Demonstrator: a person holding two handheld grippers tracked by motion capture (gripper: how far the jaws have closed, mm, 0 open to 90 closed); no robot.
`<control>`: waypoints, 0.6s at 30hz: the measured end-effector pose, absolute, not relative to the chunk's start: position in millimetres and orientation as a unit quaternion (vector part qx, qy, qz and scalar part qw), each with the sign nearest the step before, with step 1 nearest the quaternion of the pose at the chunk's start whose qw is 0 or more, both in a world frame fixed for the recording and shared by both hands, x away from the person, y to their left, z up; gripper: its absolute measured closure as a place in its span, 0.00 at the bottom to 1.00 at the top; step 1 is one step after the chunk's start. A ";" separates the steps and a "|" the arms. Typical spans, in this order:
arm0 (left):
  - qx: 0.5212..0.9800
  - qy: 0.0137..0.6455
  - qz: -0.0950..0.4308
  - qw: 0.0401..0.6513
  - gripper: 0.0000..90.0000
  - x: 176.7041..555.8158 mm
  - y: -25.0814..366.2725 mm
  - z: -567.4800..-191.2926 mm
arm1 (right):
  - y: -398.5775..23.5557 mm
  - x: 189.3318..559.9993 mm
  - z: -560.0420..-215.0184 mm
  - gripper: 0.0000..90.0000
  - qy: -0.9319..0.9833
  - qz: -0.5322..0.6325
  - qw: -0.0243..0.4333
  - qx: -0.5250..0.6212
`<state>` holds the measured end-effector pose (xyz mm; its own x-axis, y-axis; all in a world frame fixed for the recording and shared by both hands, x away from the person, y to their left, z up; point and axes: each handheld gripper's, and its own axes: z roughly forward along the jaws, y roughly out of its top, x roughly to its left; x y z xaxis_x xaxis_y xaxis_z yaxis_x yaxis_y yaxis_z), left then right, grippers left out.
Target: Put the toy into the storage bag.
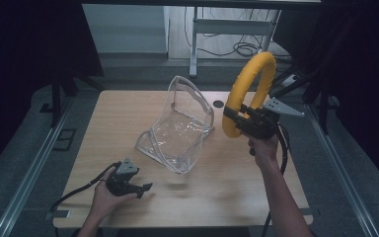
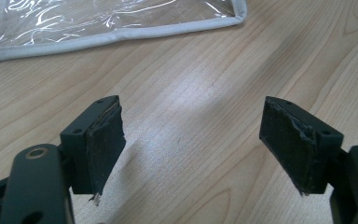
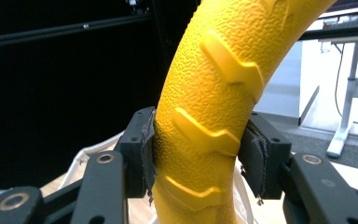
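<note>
A yellow textured ring [image 1: 249,89] is held upright above the table's right side, with my right gripper [image 1: 234,121] shut on its lower part. Close up in the right gripper view, the ring [image 3: 214,107] shows raised zigzag ridges, and both pads [image 3: 147,154] press its sides. A clear plastic pouch [image 1: 180,126] with a grey trimmed edge stands open at the table's middle, to the left of the ring. My left gripper [image 1: 143,190] rests low near the front left of the table, open and empty. Beyond its fingertips [image 2: 193,144] lies the pouch's trimmed edge [image 2: 116,35].
The wooden table [image 1: 128,103] ends close behind the pouch, with a small round hole [image 1: 218,103] near its back edge. A metal stand leg [image 1: 193,44] and cables [image 1: 242,48] lie on the floor beyond. Metal rails [image 1: 27,173] run along both sides of the table.
</note>
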<state>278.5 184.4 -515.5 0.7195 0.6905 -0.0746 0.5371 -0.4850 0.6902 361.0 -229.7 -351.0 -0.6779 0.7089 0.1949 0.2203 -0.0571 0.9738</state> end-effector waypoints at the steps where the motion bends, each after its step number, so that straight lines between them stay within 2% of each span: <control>1: 0.855 0.359 0.107 0.359 0.24 278.5 184.5 -515.4 | -227.8 359.7 -347.0 0.56 0.659 0.638 0.195 0.348; 18: 0.858 0.357 0.105 0.355 0.24 278.6 184.5 -515.6 | -213.1 353.2 -328.3 0.56 0.653 0.658 0.201 0.317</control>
<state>278.6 184.5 -515.6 0.7229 0.6872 -0.0727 0.5378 -0.4934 0.6836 353.2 -213.1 -328.3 -0.7180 0.6788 0.1542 0.1488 -0.0667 0.9866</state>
